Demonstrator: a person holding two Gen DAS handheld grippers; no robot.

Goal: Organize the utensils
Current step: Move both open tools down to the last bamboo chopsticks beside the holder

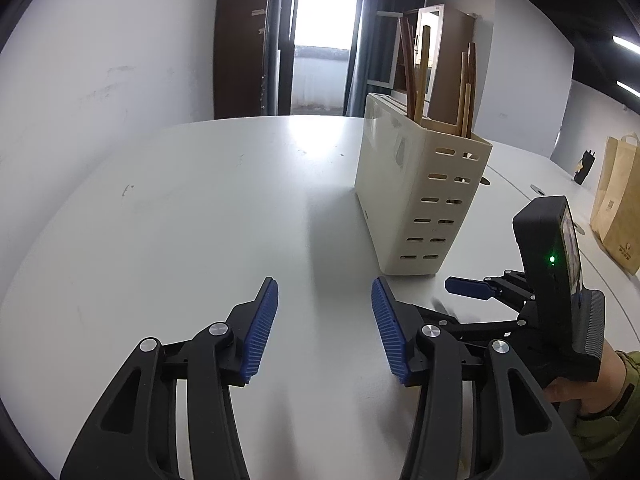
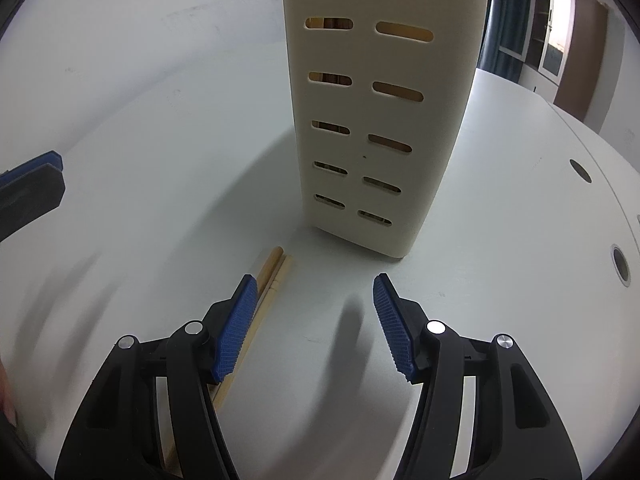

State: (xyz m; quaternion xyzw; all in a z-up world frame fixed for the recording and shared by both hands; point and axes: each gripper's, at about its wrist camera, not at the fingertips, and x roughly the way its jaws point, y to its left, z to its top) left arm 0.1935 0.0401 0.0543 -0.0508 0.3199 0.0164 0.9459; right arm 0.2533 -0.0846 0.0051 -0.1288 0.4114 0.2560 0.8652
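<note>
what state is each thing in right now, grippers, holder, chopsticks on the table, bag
left gripper: open, nothing between its pads, over bare table
right gripper: open, empty, low over the table
utensil holder: upright on the table, wooden utensils standing in it
loose chopsticks: lying flat side by side, partly under the right gripper's left finger, not gripped
paper bag: standing upright at the far right
</note>
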